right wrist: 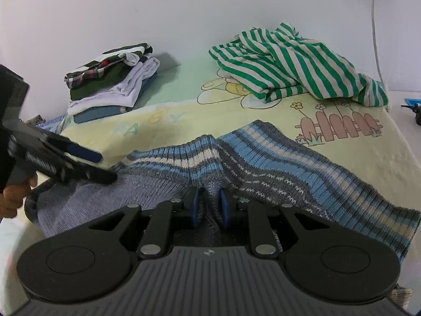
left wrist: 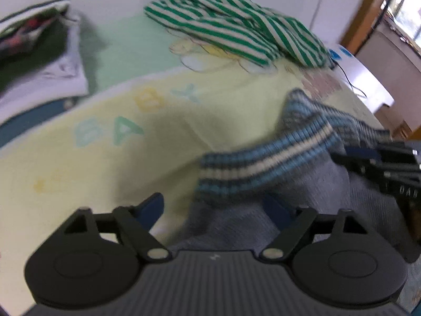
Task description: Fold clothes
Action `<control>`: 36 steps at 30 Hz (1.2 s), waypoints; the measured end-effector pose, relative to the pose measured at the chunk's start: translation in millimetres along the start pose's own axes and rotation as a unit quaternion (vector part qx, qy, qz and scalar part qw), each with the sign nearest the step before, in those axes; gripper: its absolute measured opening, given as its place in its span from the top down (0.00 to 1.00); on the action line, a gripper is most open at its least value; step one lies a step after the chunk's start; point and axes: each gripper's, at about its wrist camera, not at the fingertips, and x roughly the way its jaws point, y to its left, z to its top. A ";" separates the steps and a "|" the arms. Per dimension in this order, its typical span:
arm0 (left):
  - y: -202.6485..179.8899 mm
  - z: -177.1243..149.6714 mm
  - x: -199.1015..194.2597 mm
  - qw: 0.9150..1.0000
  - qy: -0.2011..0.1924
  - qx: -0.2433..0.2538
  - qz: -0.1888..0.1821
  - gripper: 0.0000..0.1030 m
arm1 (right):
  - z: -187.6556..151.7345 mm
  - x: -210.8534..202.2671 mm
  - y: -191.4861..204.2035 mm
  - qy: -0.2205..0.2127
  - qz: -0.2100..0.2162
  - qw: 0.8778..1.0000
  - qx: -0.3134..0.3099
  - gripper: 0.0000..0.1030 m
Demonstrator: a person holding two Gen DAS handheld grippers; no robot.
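Observation:
A grey knit sweater with blue and cream stripes [right wrist: 263, 158] lies on the yellow baby blanket [right wrist: 184, 121]. My right gripper [right wrist: 209, 205] is shut on a pinch of the sweater near its striped hem. My left gripper [left wrist: 213, 208] is open, its jaws wide apart over the sweater's [left wrist: 250, 163] striped cuff edge, holding nothing. The left gripper also shows at the left of the right wrist view [right wrist: 102, 167], low over the sweater's grey part. The right gripper shows at the right edge of the left wrist view [left wrist: 350, 156].
A crumpled green-and-white striped garment [right wrist: 289, 63] lies at the back right of the bed. A stack of folded clothes [right wrist: 110, 84] sits at the back left, by the white wall. A cable and white furniture [left wrist: 381, 60] stand to the right.

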 end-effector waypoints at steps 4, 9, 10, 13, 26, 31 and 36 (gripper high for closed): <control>6.5 -9.2 -1.9 0.999 0.014 -0.032 -0.021 0.18 | -0.9 -0.9 -5.7 -0.001 0.006 1.000 0.015 0.82; 4.8 -30.0 -20.6 0.999 0.013 -0.037 -0.036 0.18 | 3.0 -22.4 -15.9 0.022 0.028 0.999 0.029 0.66; 5.8 -36.4 -24.7 0.999 0.011 -0.039 -0.035 0.18 | 2.0 -29.1 -16.3 0.031 0.026 0.999 0.015 0.64; 12.8 -54.5 -38.6 0.998 0.005 -0.056 -0.030 0.16 | -7.2 -48.2 -18.5 0.069 0.039 0.997 -0.013 0.61; -23.8 -89.5 -87.5 0.997 -0.054 -0.042 0.032 0.74 | -10.7 -85.1 -5.1 0.005 0.044 0.999 0.028 0.92; -32.4 -103.6 -136.3 0.994 -0.093 -0.061 0.014 0.86 | -0.2 -139.5 0.6 -0.033 0.098 0.993 0.062 0.92; -40.0 -129.7 -192.2 0.990 -0.124 -0.069 -0.004 0.98 | -22.6 -177.0 20.0 0.010 0.109 0.993 0.041 0.92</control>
